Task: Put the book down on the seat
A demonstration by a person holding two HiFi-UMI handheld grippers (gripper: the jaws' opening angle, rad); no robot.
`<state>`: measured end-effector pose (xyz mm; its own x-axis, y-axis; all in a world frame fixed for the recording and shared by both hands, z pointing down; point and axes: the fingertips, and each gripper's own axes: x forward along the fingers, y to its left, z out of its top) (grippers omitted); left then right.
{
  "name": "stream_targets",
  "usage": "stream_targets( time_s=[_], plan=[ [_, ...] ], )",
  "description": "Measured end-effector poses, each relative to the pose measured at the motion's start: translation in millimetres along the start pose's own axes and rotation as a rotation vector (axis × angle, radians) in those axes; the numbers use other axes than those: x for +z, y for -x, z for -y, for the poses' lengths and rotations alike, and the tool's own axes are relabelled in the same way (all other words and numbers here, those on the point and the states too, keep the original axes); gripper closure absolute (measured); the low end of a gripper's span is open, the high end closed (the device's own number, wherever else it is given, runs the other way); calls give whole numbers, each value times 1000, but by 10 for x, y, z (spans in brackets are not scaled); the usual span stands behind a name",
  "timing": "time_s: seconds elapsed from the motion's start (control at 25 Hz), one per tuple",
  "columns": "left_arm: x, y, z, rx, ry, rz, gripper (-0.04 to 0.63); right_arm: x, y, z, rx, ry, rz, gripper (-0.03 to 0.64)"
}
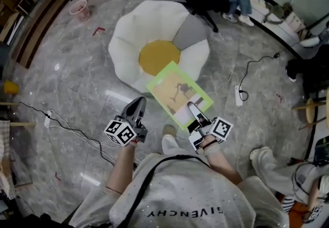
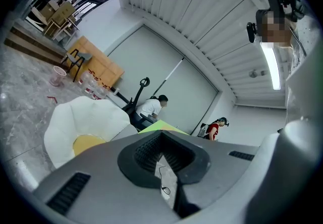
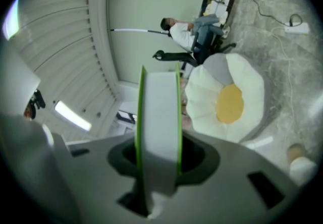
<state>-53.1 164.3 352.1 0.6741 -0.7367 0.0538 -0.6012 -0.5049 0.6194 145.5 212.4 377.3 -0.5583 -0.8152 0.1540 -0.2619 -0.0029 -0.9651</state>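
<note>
Right claw (image 1: 194, 110) clamps flat green-edged book (image 1: 177, 93) near petal-shaped seat (image 1: 128, 32).

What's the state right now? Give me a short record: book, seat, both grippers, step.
book: green cover, clamped at its near edge, overlaps the seat's near rim in the head view
seat: flower-shaped cushion on the floor, white petals, yellow middle
right gripper: shut on the book
left gripper: jaws together, empty, left of the book
step: book not yet set down
</note>
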Motion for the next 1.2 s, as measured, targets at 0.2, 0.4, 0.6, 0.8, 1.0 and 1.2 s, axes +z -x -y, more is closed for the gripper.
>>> stream_targets(
  time_s=[0.2,0.4,0.6,0.8,1.0,1.2],
  plan=[
    [-51,-124,-9,4,-5,2,574,119,-15,197,-33,17,-19,469],
    [-70,-157,-32,35,13,-15,574,221,-37,224,-25,-31,-2,469],
    [-37,-221,-141,37,12,-16,574,312,-91,277,-38,-34,13,469],
    [-3,-441,-256,12,27,-38,574,400,-247,289,-46,-39,33,469],
    [75,-772,-457,-22,27,-55,574,570,-474,332,-68,-32,42,469],
    [261,-1083,-879,-14,77,-85,574,764,-960,304,-102,-44,43,469]
  ],
)
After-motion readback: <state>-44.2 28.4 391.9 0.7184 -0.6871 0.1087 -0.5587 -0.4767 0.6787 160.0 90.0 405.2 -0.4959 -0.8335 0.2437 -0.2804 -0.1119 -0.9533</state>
